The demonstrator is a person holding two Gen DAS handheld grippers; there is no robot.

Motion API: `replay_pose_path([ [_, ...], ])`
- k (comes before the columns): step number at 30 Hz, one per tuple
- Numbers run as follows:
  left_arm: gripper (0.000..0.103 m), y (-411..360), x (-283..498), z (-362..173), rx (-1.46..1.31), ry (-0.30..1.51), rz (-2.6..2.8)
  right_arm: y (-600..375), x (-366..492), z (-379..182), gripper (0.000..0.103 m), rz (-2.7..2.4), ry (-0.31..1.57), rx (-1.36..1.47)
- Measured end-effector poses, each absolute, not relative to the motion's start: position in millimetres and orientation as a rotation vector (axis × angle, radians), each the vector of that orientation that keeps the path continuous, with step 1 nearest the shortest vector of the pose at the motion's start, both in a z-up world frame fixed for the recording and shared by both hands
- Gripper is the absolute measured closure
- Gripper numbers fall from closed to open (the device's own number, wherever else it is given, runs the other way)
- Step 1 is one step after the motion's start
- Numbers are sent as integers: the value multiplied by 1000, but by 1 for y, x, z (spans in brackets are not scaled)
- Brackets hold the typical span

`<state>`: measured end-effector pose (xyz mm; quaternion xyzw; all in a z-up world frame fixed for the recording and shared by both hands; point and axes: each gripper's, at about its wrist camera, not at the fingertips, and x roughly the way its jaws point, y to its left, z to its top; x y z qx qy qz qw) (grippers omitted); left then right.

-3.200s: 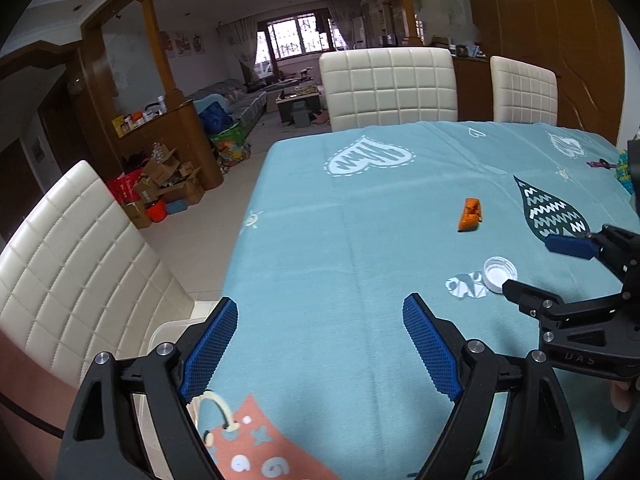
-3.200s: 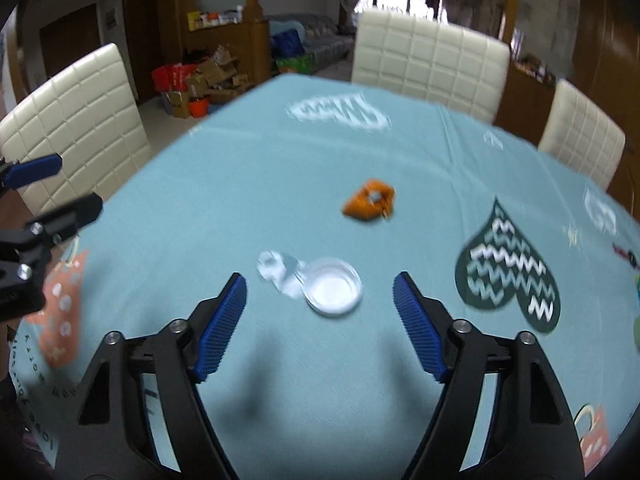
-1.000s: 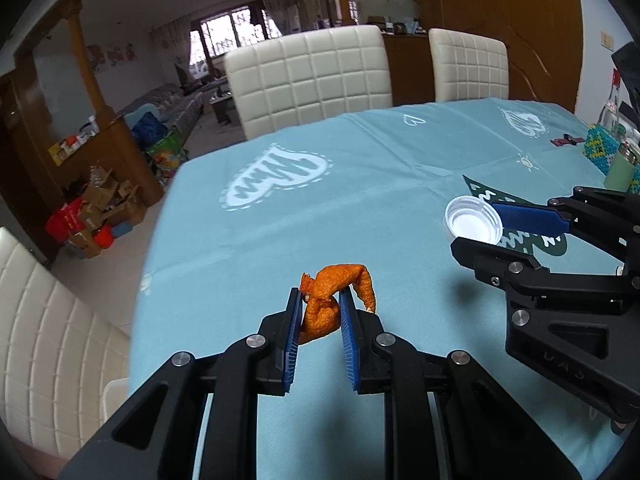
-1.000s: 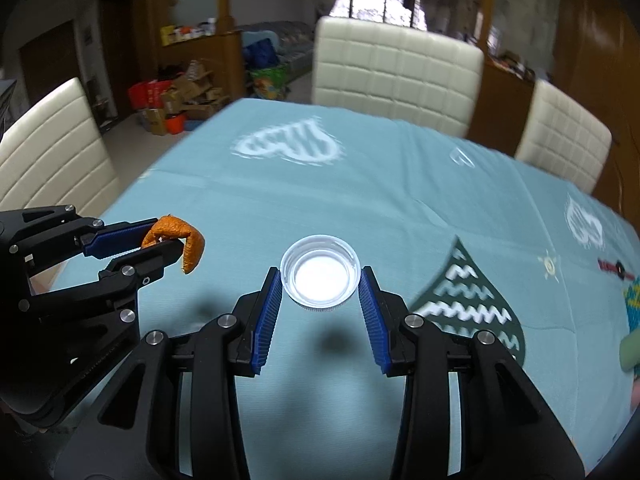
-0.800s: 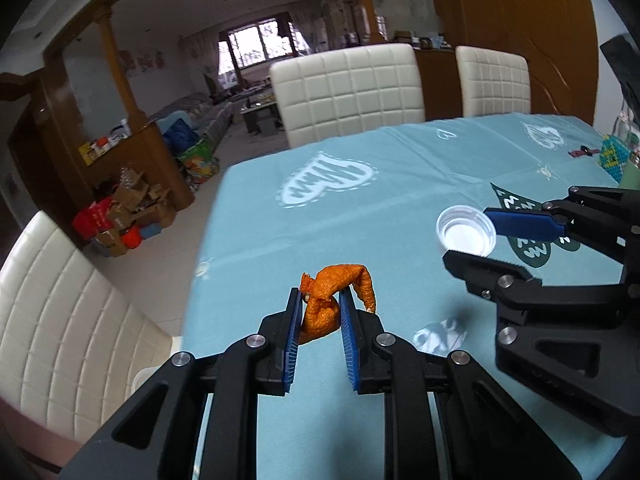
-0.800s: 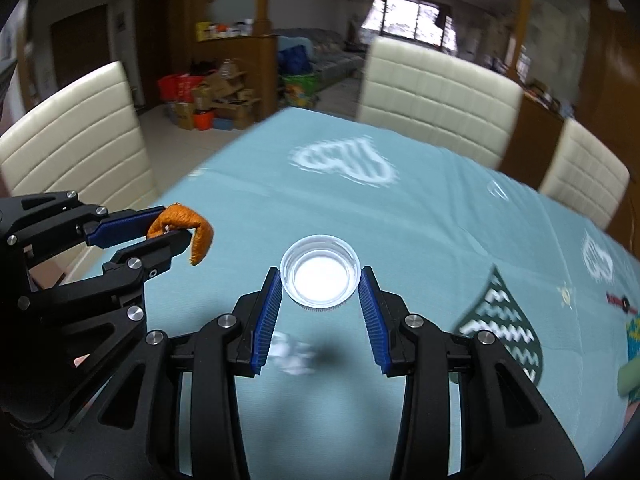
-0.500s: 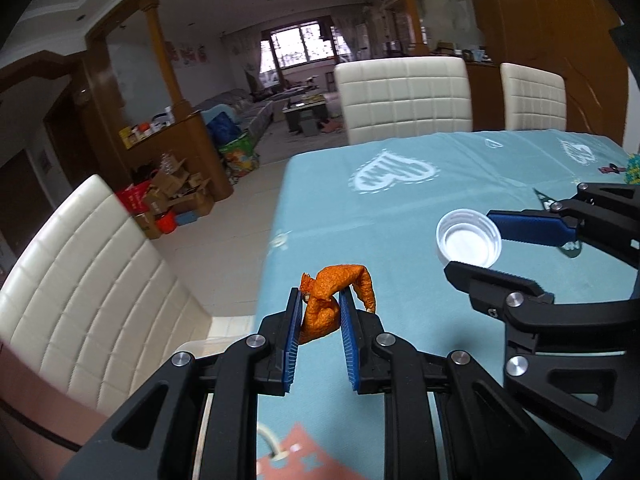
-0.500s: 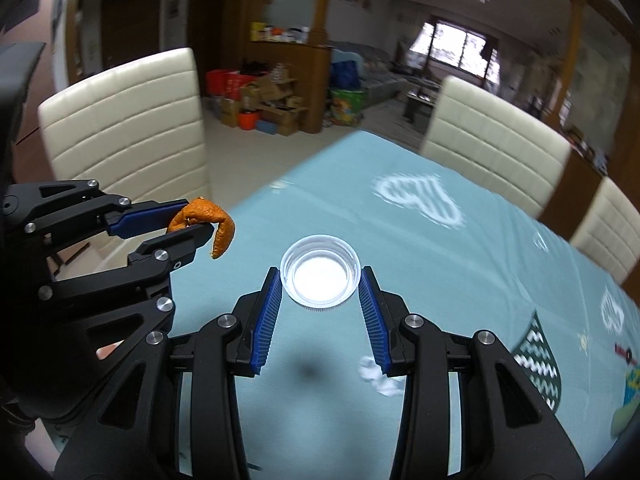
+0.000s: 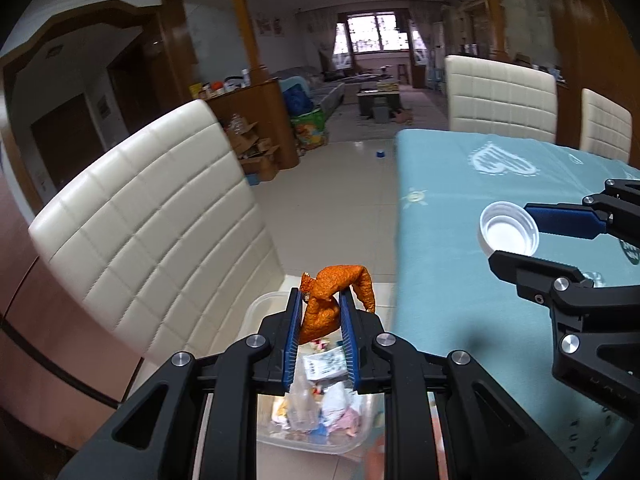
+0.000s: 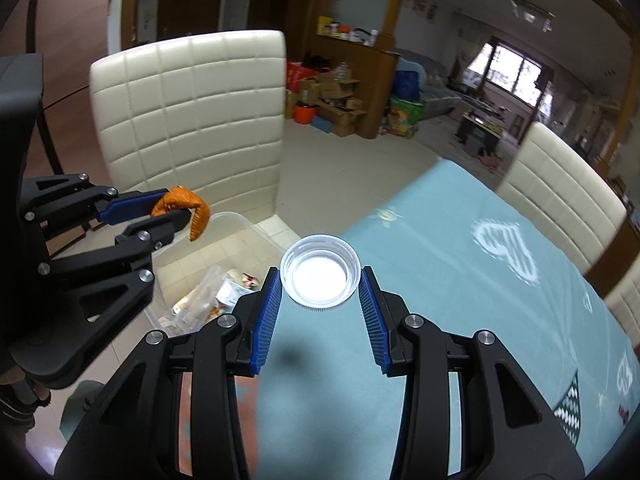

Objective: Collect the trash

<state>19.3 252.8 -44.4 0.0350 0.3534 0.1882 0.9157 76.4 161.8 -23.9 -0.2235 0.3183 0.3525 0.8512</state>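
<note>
My left gripper is shut on an orange peel and holds it above a clear plastic trash bin on the floor beside the table. The peel and left gripper also show in the right wrist view. My right gripper is shut on a white bottle cap, held in the air over the table's left edge; the cap also shows in the left wrist view. The bin holds wrappers and plastic scraps.
A cream quilted chair stands close behind the bin. The table with a teal cloth lies to the right. More cream chairs stand at its far side. Boxes clutter the floor farther off.
Both grippers have swung left from over the table to its left edge, carrying the peel and the cap. The trash bin has come into view under the left gripper.
</note>
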Motion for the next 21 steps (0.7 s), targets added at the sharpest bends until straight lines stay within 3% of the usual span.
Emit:
replay_pose_path([
  [13,81,302,11,-62,7,774,470,211,86,-37,61,789,683,-505],
  [15,47,306,10,-63,-10,778,488,214,88,-40,61,787,687,-510],
  [16,19,306,7,-62,-9,759,511,216,88,-42,61,789,691,-510],
  [21,15,303,-1,-55,46,707,563,220,86,-45,61,804,700,-509],
])
